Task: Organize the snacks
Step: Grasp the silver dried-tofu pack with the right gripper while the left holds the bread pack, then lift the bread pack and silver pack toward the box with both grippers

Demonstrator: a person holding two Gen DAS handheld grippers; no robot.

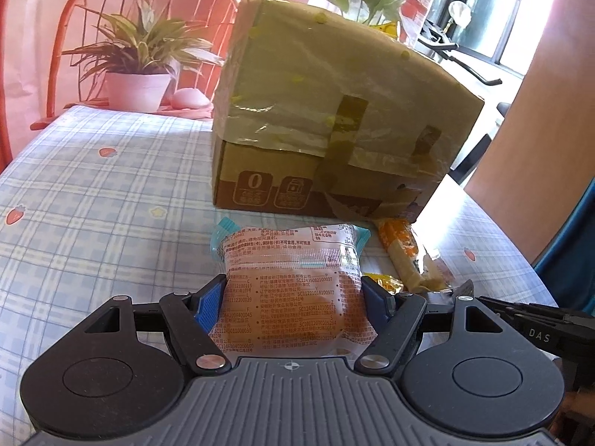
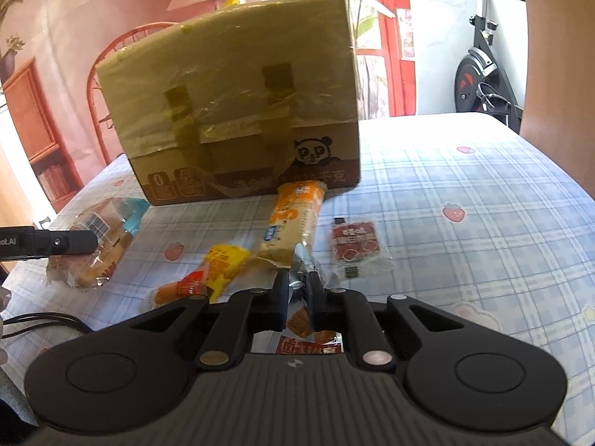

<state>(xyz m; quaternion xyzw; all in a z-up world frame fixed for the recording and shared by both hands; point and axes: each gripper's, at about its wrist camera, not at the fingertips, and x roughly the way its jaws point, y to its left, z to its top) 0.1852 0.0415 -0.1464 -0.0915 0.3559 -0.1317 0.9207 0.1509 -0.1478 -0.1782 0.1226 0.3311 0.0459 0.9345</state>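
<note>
Your left gripper (image 1: pixel 293 290) pinches the clear bread packet (image 1: pixel 293 286) near the box (image 1: pixel 327 111), your right gripper (image 2: pixel 297 290) pinches a foil packet (image 2: pixel 308 330), and squeezing harder could crush the bread.

- We count 1 cardboard box (image 2: pixel 238 111) on the table, taped up.
- 5 snack packs in front of it: 1 clear bread pack (image 1: pixel 293 290), 1 long orange pack (image 2: pixel 293 219), 1 yellow pack (image 2: pixel 219 264), 1 small red pack (image 2: pixel 355 247), 1 red-and-silver pack (image 2: pixel 310 329).
- 2 grippers: left (image 1: pixel 293 297), right (image 2: pixel 297 297).
- 1 potted plant (image 1: pixel 141 59) behind.
- 1 exercise bike (image 2: pixel 483 67), far right.
</note>
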